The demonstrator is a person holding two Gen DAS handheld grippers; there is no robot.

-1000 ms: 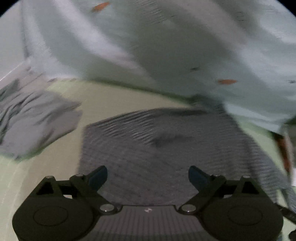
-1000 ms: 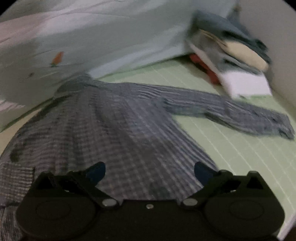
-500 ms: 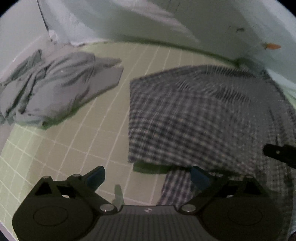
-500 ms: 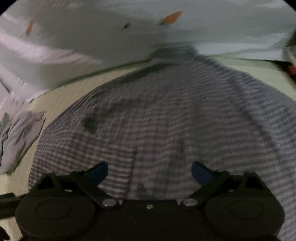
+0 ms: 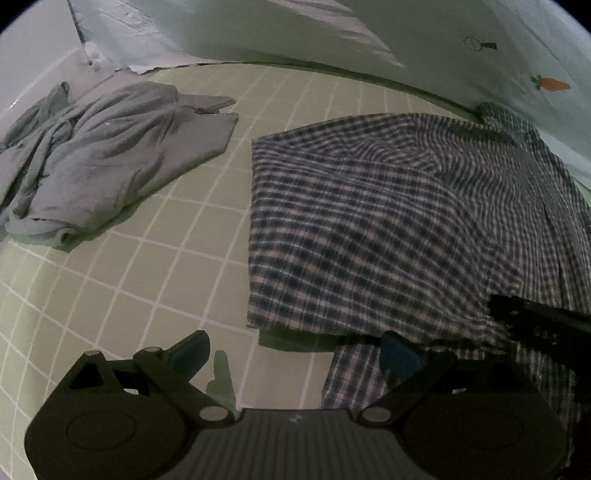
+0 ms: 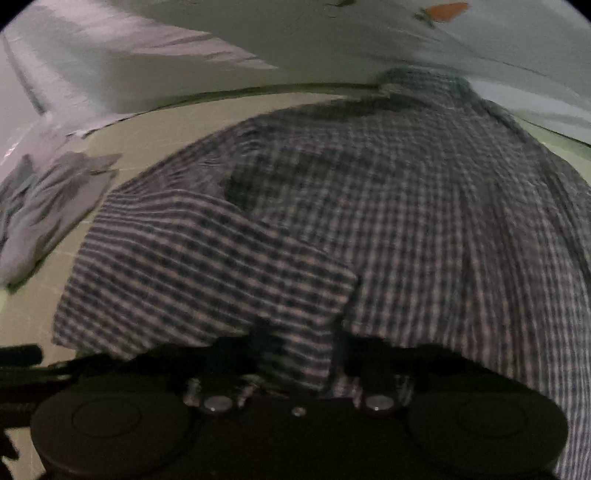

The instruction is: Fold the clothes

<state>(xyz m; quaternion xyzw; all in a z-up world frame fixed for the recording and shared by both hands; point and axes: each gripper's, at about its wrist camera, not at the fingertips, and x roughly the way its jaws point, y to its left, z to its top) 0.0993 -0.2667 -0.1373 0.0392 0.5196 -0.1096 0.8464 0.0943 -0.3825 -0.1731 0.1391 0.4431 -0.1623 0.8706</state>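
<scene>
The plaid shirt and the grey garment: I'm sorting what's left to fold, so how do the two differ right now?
The plaid shirt is dark-and-light checked; the grey garment is plain. The shirt lies spread with one edge folded over; the grey one sits crumpled in a heap. The right gripper is shut on the shirt's fabric, while nothing touches the grey garment, and the left gripper is open. Both lie on the green gridded mat.

A: Surface?
B: Pale green mat (image 5: 155, 229) with a white grid of squares, flat, filling the near ground.

A: Behind it?
B: A pale bluish sheet (image 5: 258, 33) rising along the far edge, creased, printed with a small orange carrot (image 5: 553, 84).

A: Light?
B: Dim, greyish. Soft shadows. Right wrist view blurred.
</scene>
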